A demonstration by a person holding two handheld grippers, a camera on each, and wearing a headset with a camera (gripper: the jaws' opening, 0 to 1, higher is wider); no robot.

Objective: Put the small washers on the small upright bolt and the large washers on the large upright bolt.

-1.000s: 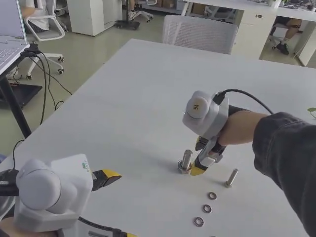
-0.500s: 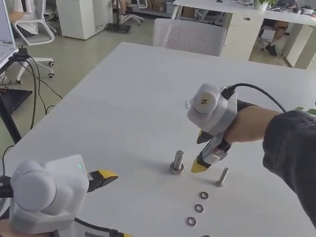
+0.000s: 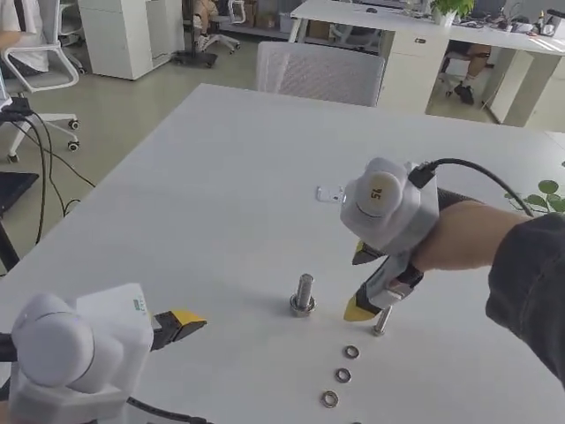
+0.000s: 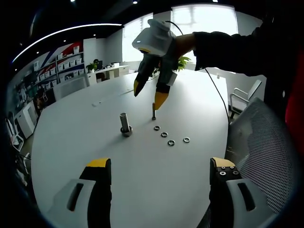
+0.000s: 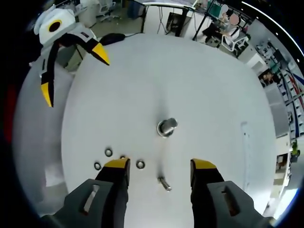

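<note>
While the right gripper hovers with jaws spread and empty, the small bolt stands between them, so a washer pick looks next. The washers lie loose in a row just beside that bolt, and the large bolt stands near. The left gripper hangs wide open, well apart, out of the way.

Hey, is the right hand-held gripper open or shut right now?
Open. The jaws of the right hand-held gripper stand wide apart, gripping nothing; the small bolt stands free near them.
</note>
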